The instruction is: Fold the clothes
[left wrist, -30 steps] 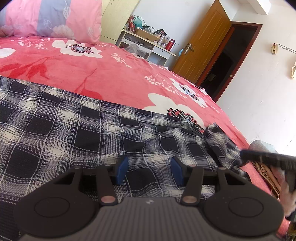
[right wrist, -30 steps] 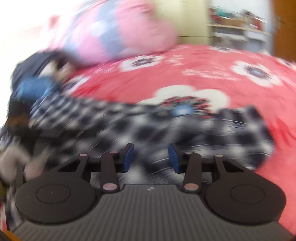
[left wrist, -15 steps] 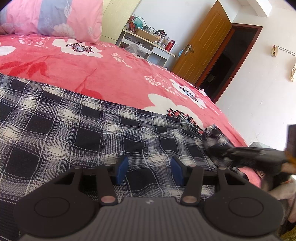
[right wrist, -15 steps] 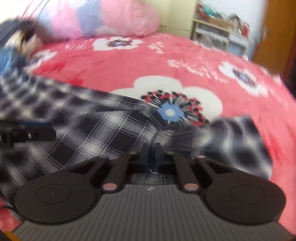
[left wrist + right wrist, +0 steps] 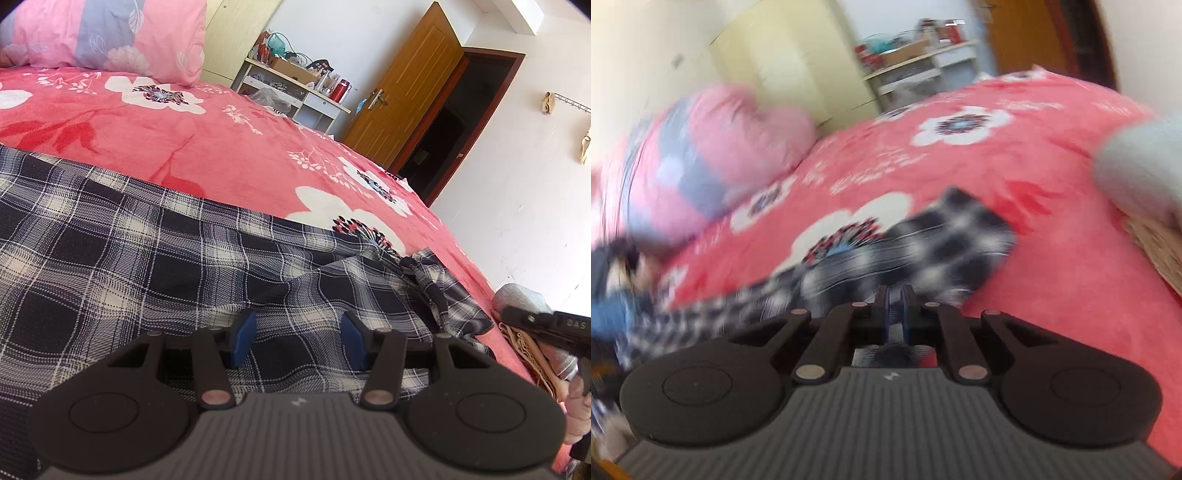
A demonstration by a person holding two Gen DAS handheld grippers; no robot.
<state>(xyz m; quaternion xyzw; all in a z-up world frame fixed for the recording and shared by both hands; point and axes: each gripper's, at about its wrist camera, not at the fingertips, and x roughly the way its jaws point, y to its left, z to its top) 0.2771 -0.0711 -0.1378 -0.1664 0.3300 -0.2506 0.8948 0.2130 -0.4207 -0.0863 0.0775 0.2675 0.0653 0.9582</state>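
Observation:
A navy and white plaid shirt lies spread across the red flowered bed cover. My left gripper hovers low over the shirt's near part, open, with nothing between its blue pads. The right gripper's black body shows at the bed's right edge, past the crumpled sleeve end. In the blurred right wrist view, my right gripper is shut on the plaid shirt. The cloth stretches ahead and leftward from the jaws.
A pink and grey pillow sits at the bed's head. A cluttered white shelf and an open wooden door stand beyond. Grey cloth and a tan item lie at the right bed edge.
The right gripper went from open to shut on the shirt's cloth, then swung away to the right with it. The left gripper has barely moved and stays open.

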